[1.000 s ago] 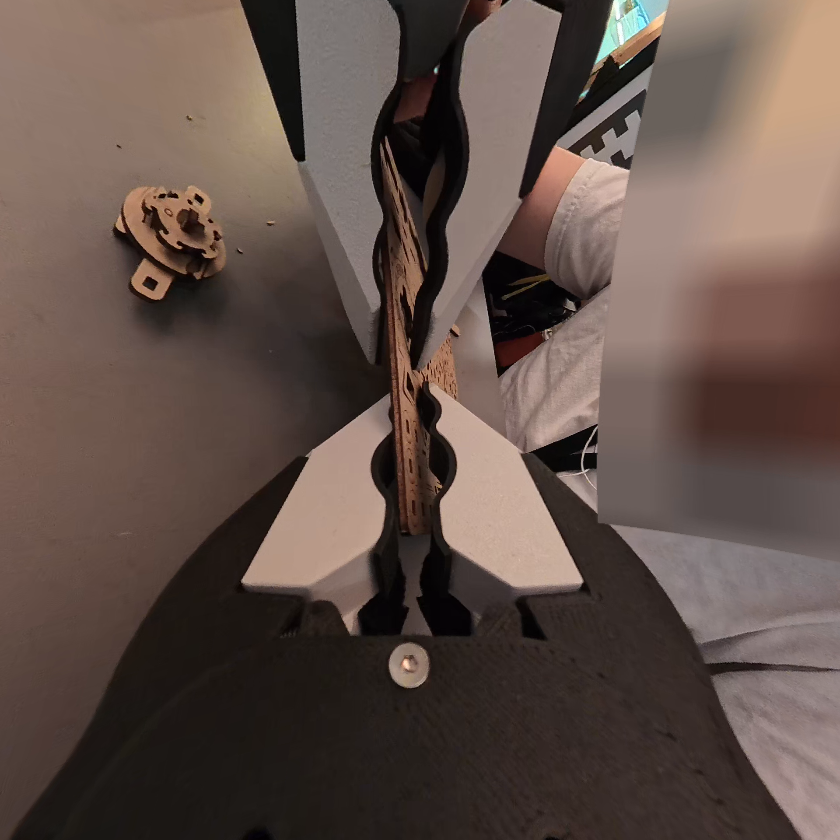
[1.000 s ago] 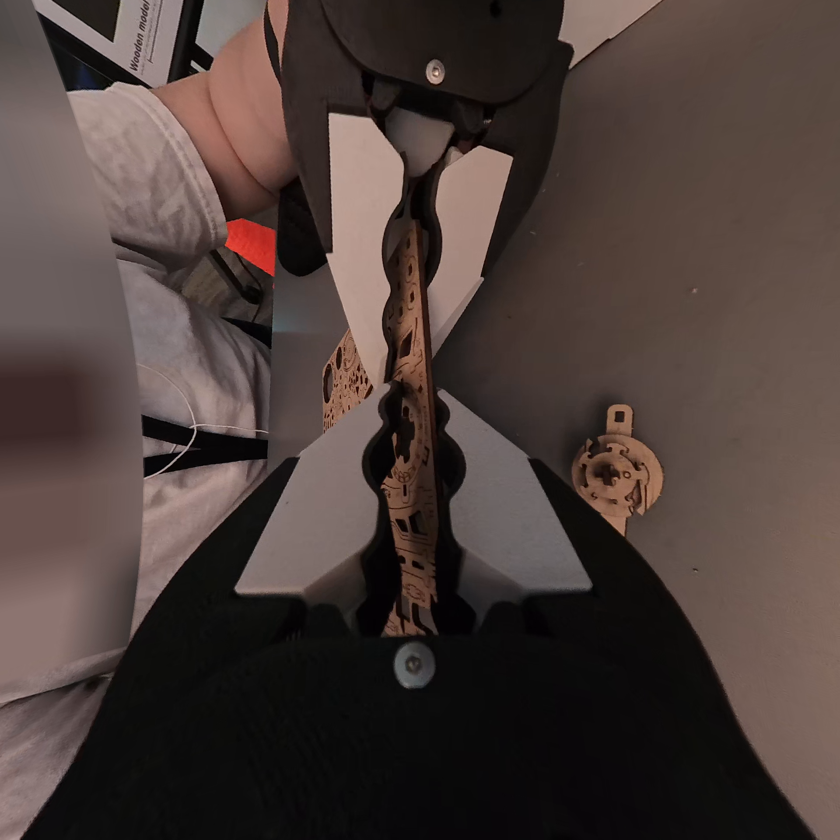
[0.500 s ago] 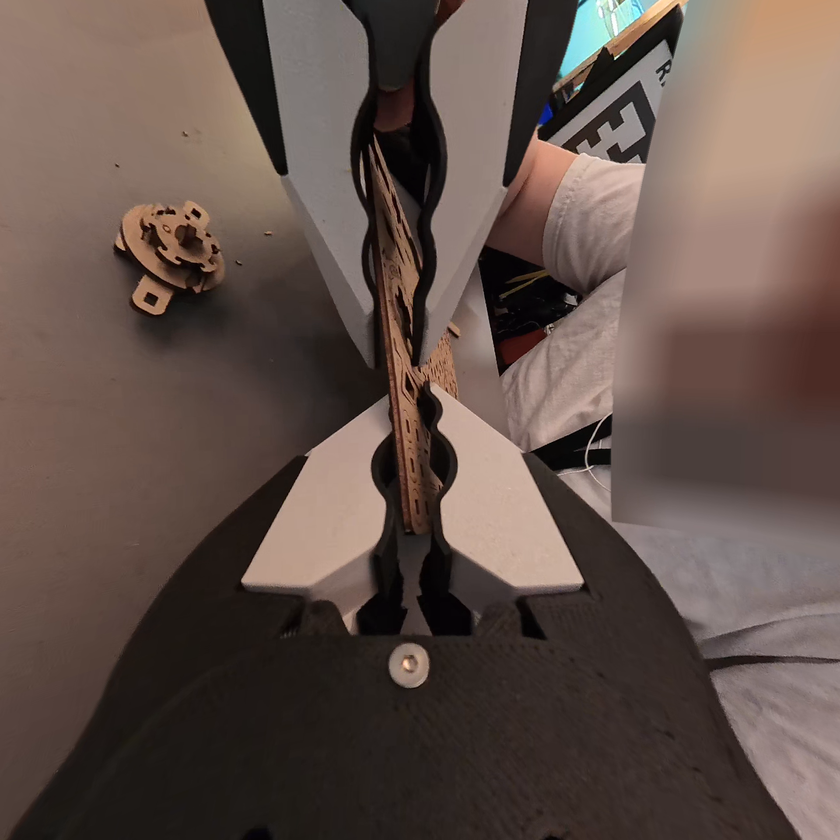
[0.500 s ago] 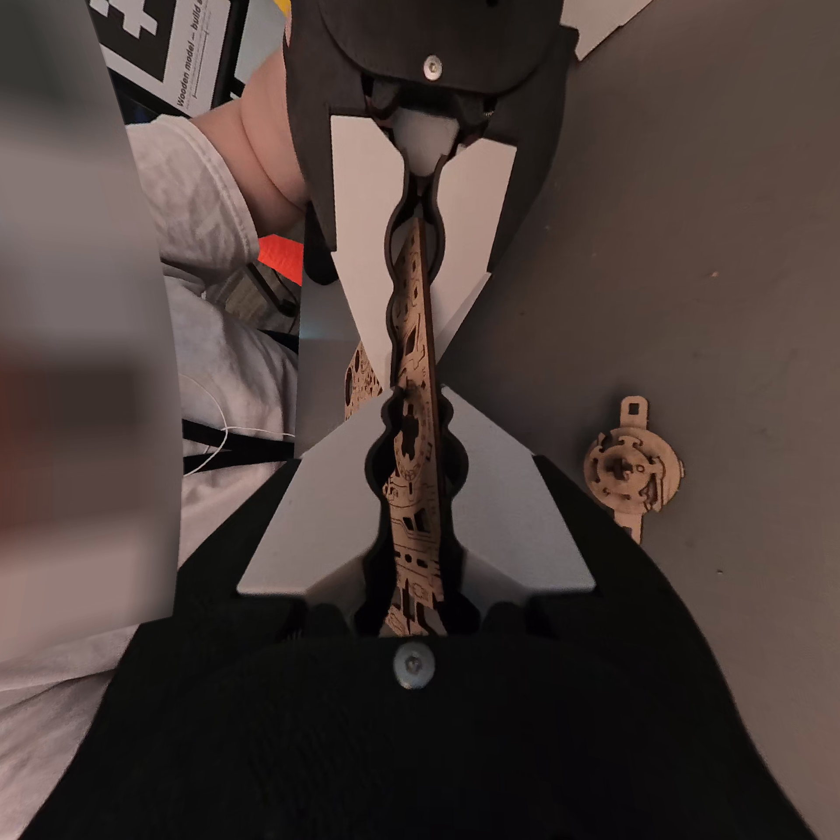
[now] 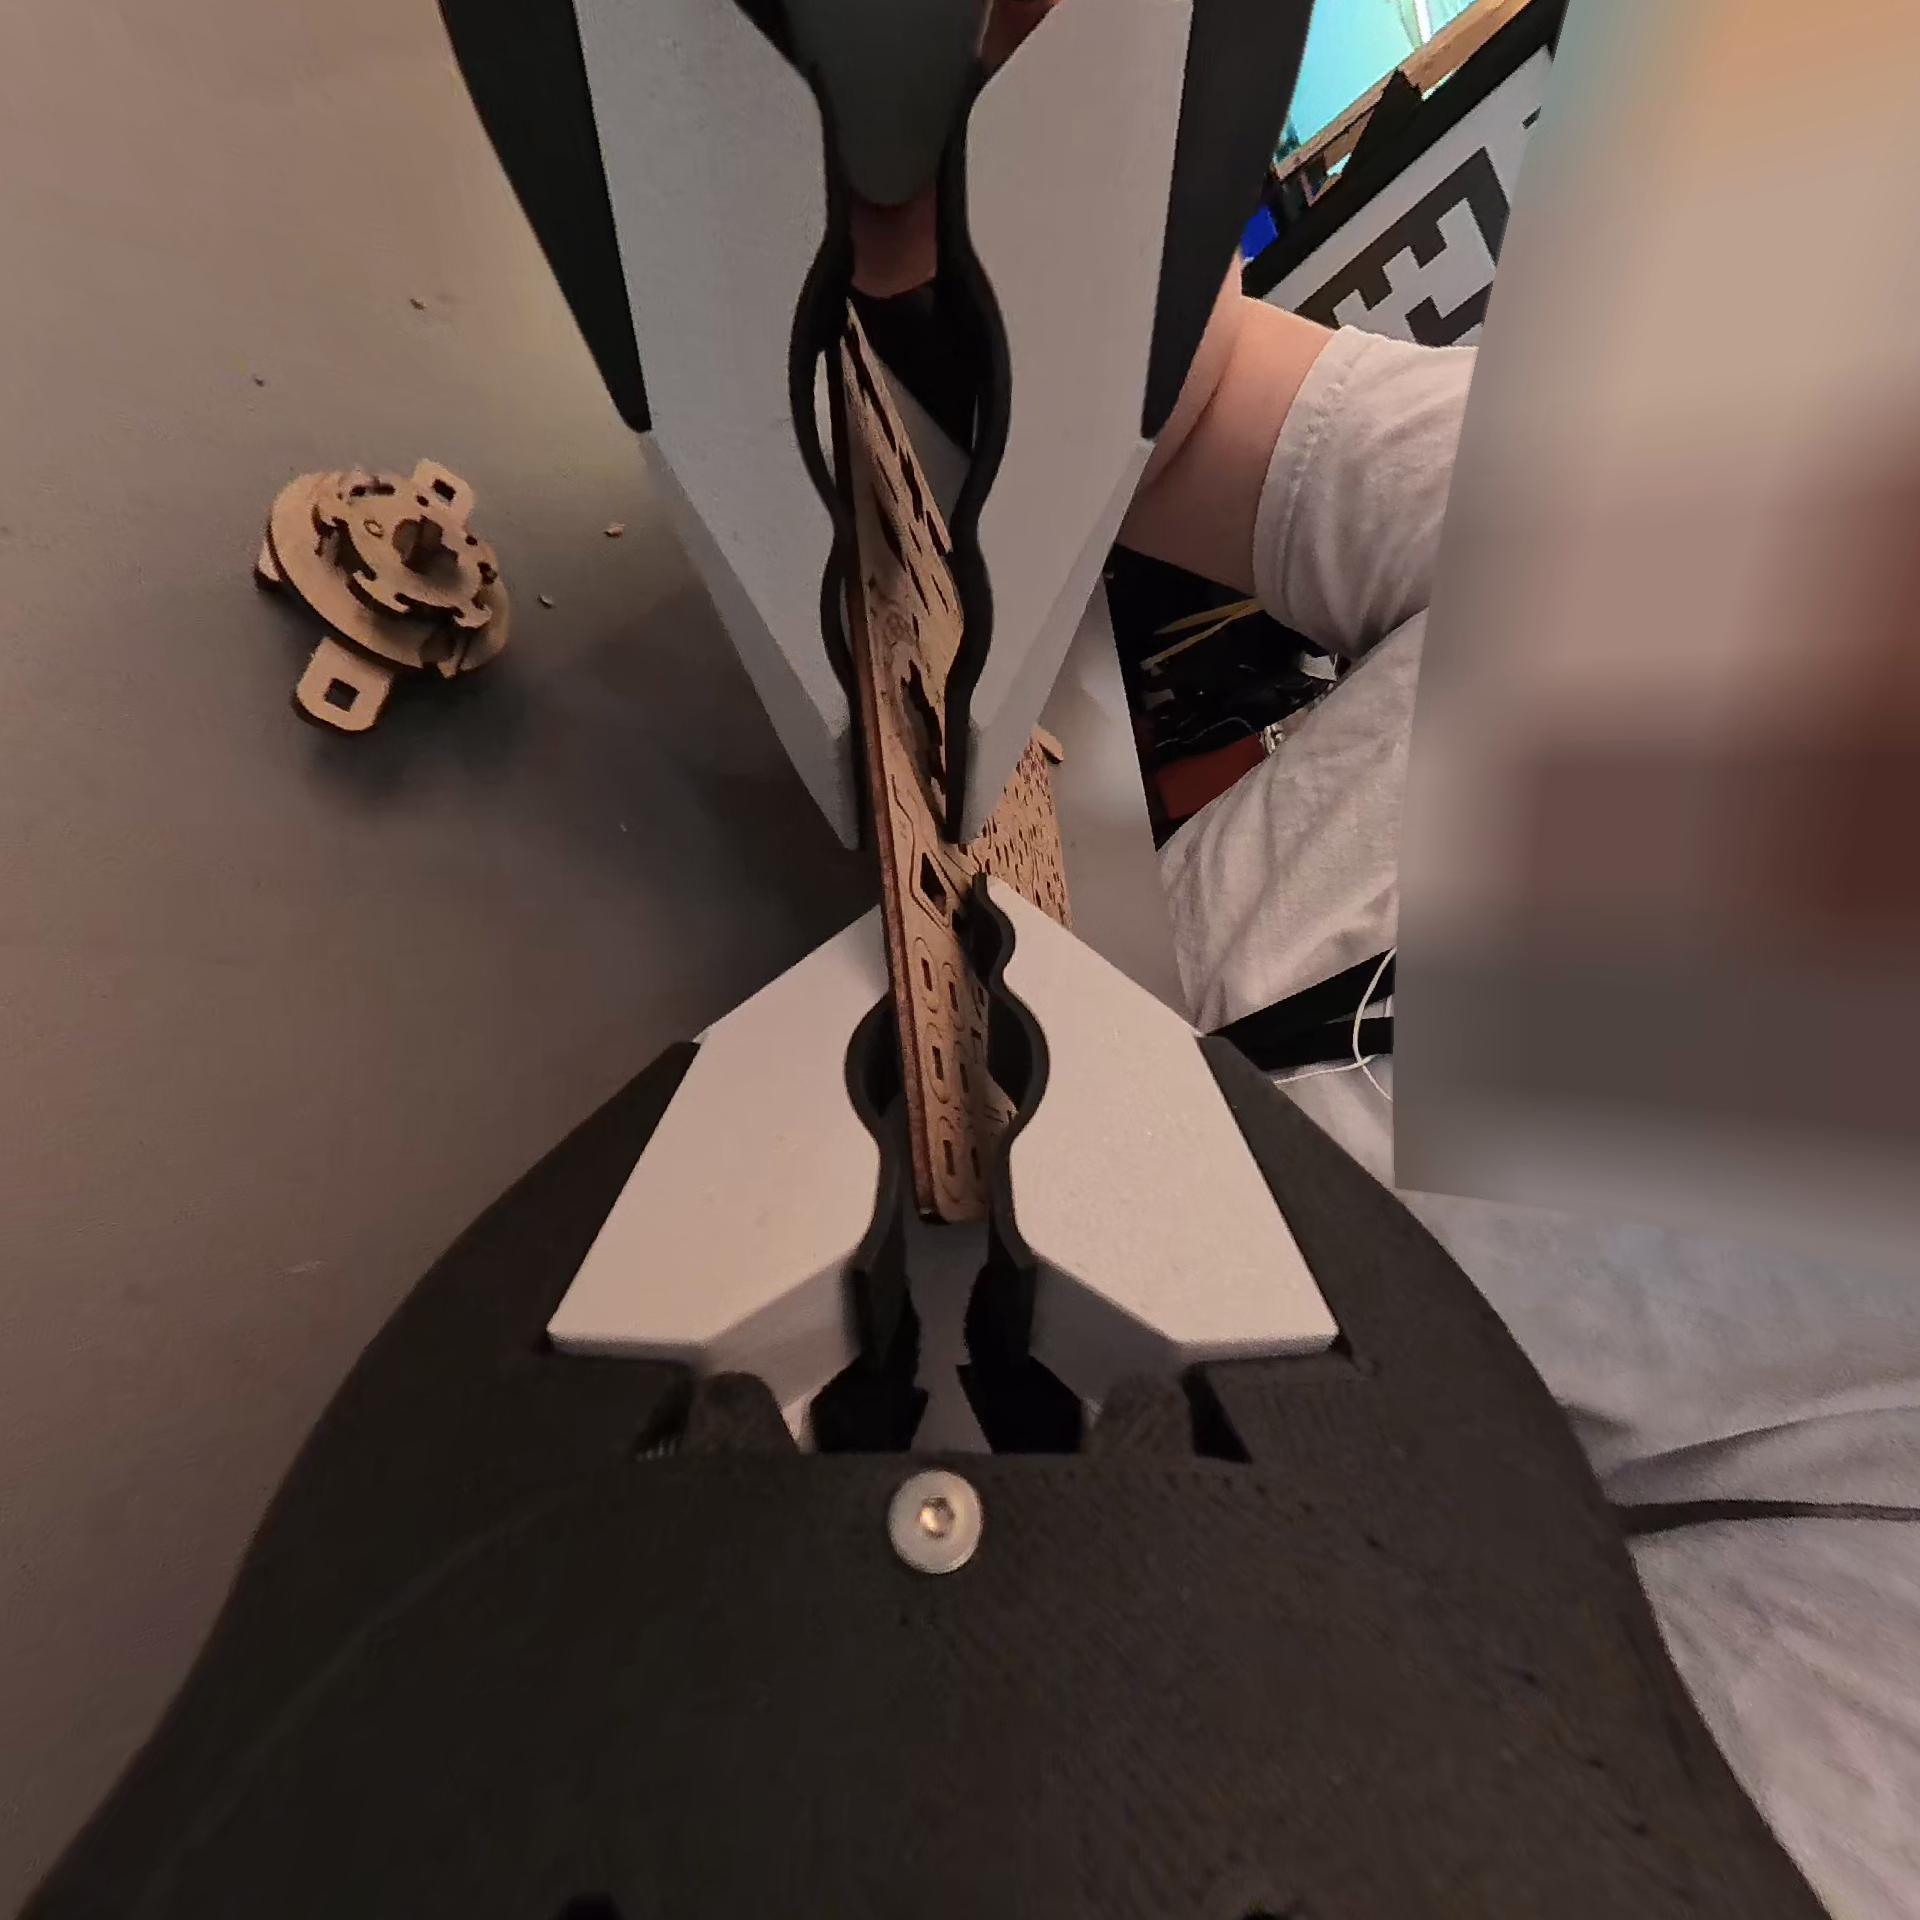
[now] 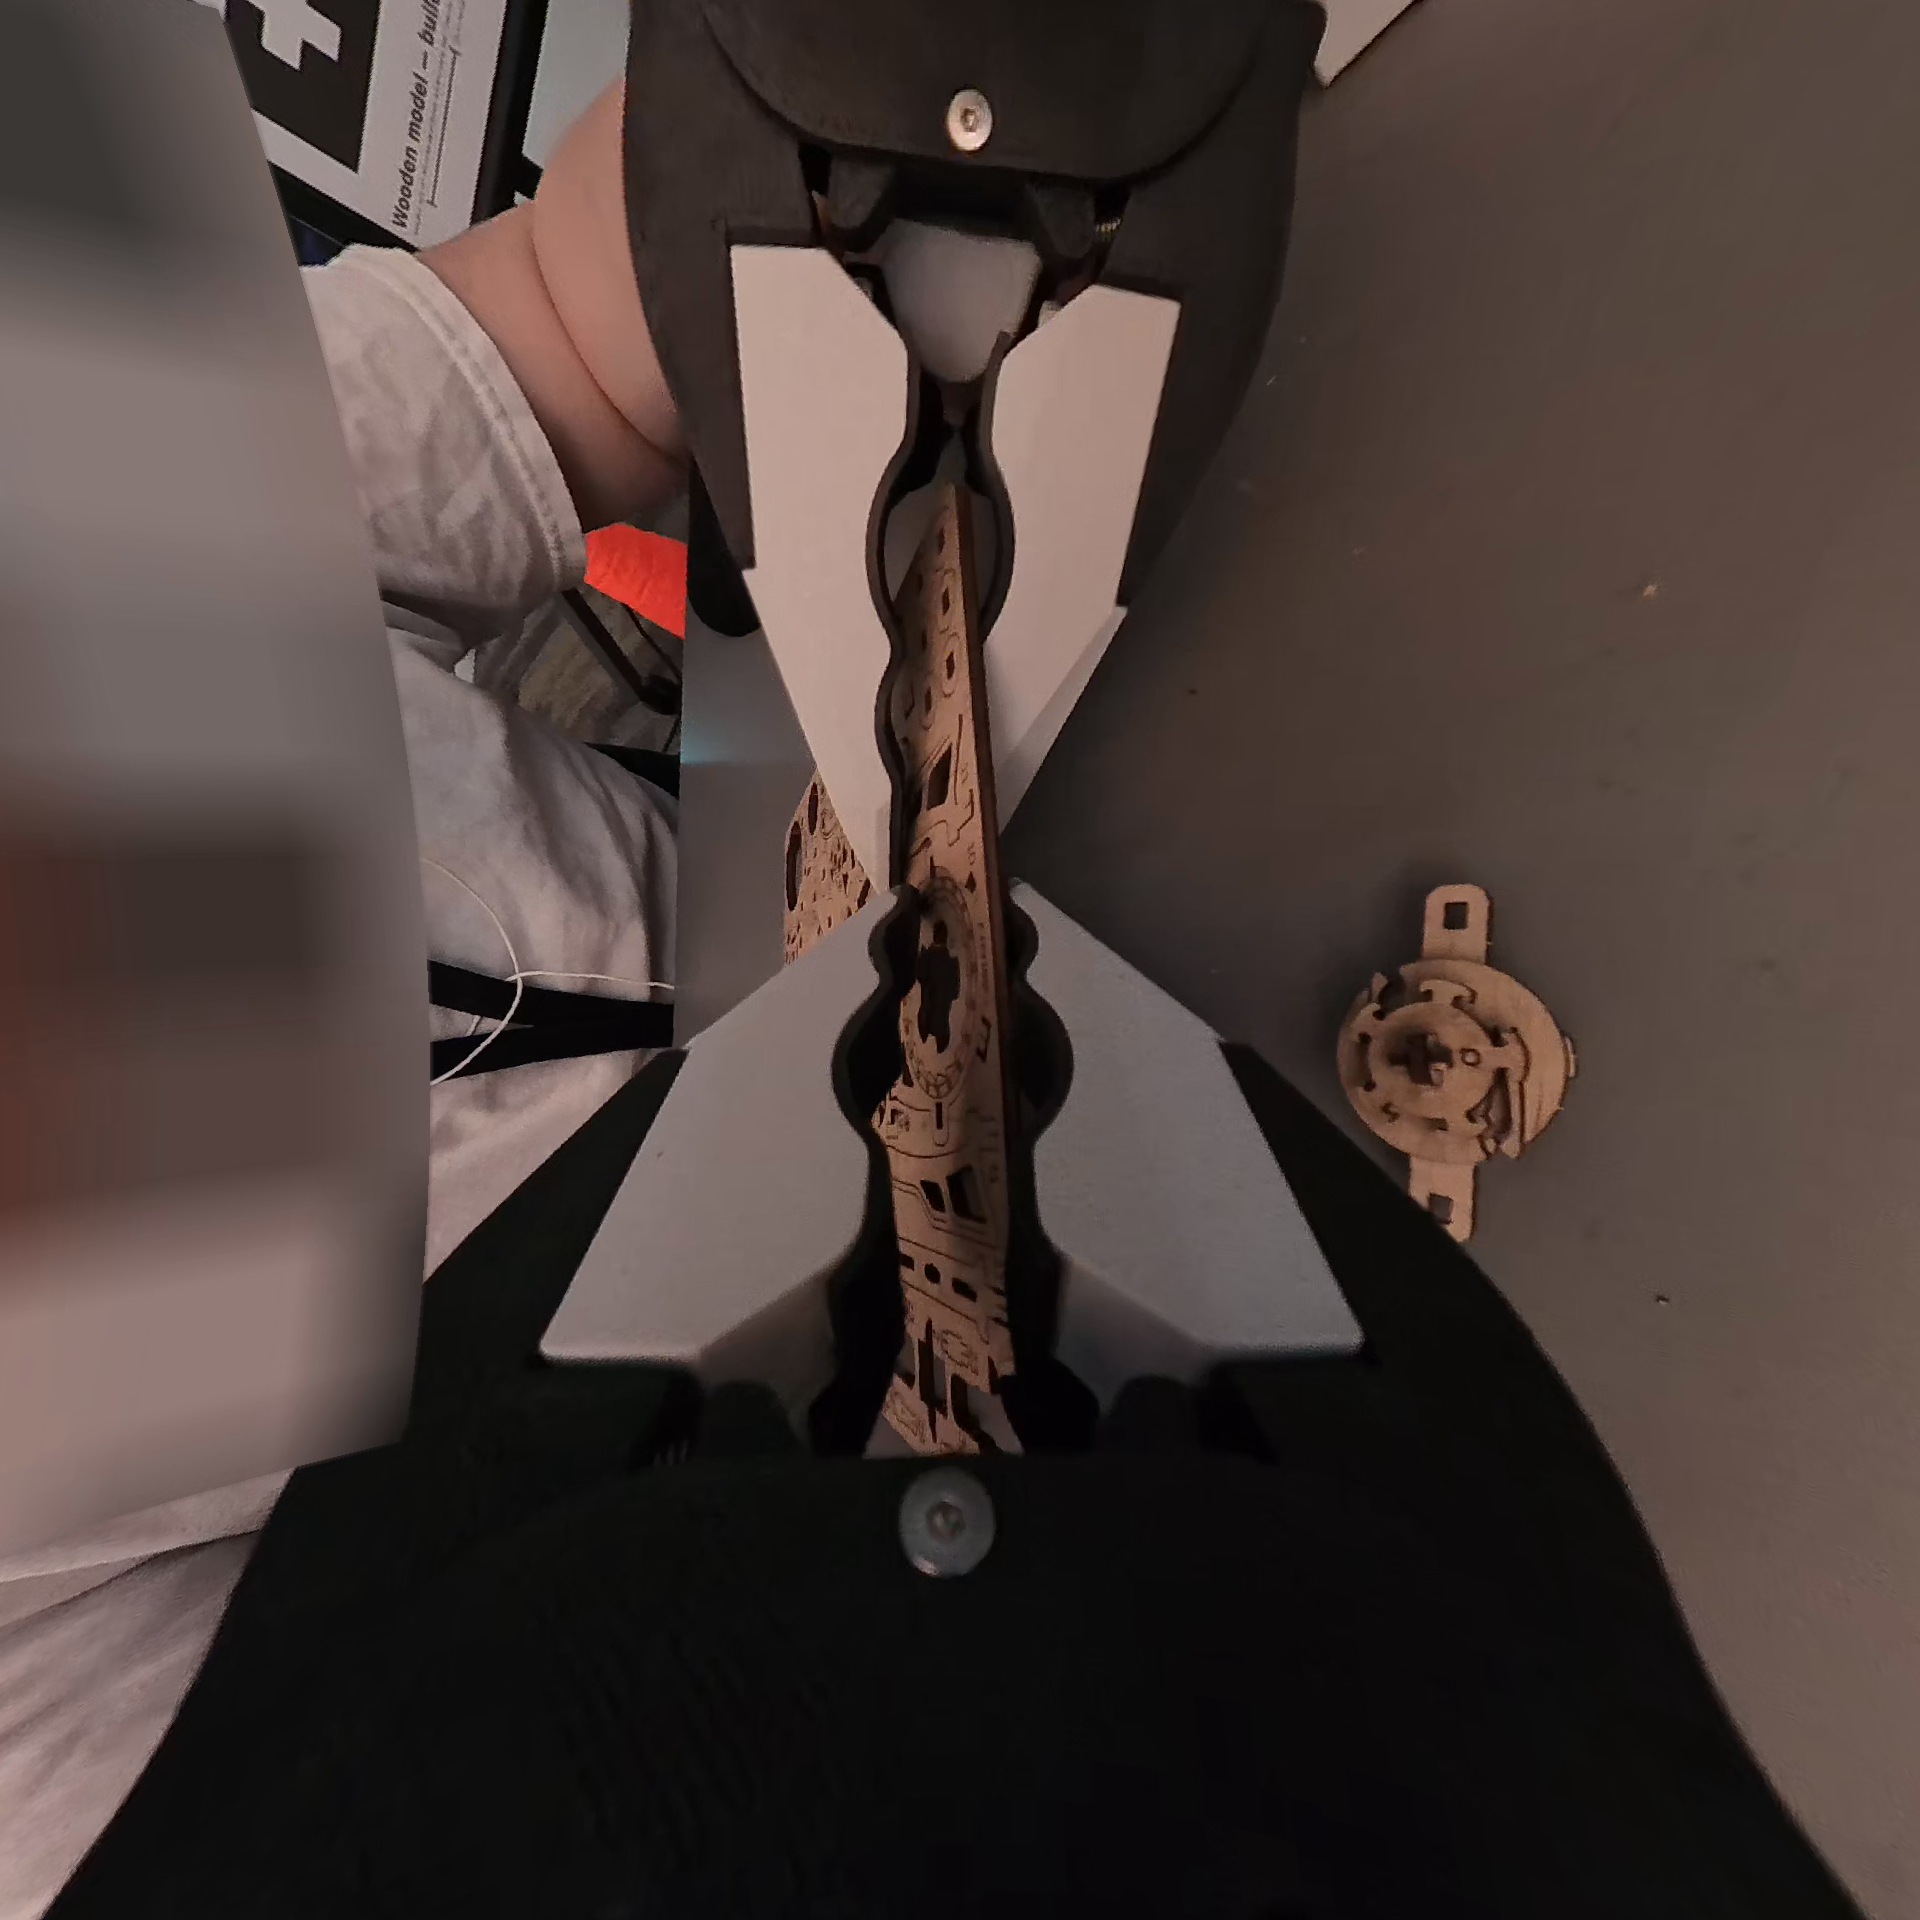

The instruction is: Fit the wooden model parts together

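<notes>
1. 2 grippers face each other tip to tip, and both are clamped on the same thin wooden sheet [image 5: 940, 1049], held on edge between them above the surface [image 5: 260, 1039].
2. Left gripper [image 5: 940, 914]: its jaws are pressed together on 1 end of the sheet, which sits only part way into the wavy black pads.
3. Right gripper [image 6: 951, 914]: its jaws are closed on the other end of the sheet [image 6: 951, 1195], which runs deep toward the gripper's base.
4. Sheet: laser-cut plywood, full of slots, small holes and a gear-shaped cutout near the right gripper's tips. It looks light and stiff along its face, but the thin bridges between cutouts should snap if it is twisted or bent.
5. Hold: grip the solid border strips, not the pierced middle. Keep both grippers in line, so that neither one levers against the other.
6. A second pierced wooden piece [image 5: 1034, 831] shows just behind the sheet; whether it is joined to the sheet or lies apart is hard to tell from either view.
7. Hub [image 6: 1449, 1049]: a round assembled part with a tab at each end lies flat on the surface, well apart from both grippers and untouched.
8. Judgement: the sheet is only being carried or steadied; no fitting to the hub has begun.
</notes>
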Tool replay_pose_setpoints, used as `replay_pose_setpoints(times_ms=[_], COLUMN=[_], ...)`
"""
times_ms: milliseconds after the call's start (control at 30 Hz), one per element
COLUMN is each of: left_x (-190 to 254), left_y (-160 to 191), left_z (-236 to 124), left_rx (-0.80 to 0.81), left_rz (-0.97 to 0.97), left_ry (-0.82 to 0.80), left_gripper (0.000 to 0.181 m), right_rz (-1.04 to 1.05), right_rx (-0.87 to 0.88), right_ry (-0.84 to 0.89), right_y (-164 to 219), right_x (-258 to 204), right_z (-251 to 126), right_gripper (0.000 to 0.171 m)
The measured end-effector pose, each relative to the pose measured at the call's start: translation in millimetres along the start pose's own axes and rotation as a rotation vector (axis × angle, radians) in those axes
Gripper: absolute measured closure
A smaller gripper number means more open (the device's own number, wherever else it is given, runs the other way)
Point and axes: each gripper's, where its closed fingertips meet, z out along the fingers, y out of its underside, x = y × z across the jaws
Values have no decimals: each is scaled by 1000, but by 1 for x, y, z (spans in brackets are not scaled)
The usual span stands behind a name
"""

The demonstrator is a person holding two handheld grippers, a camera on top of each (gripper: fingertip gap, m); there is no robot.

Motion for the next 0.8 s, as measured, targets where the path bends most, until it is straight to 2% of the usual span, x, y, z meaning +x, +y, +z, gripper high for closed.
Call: replay_pose_setpoints(times_ms=[400, 800], left_x=[-3, 2], left_y=[-7, -5], left_z=[-8, -5], left_rx=[56, 38], left_rz=[-23, -24], left_ry=[4, 12], left_gripper=[176, 178], right_rz=[-5, -40], right_rx=[19, -9], right_ry=[14, 37], right_y=[-3, 0], right_x=[2, -1], right_z=[-2, 0], right_gripper=[159, 159])
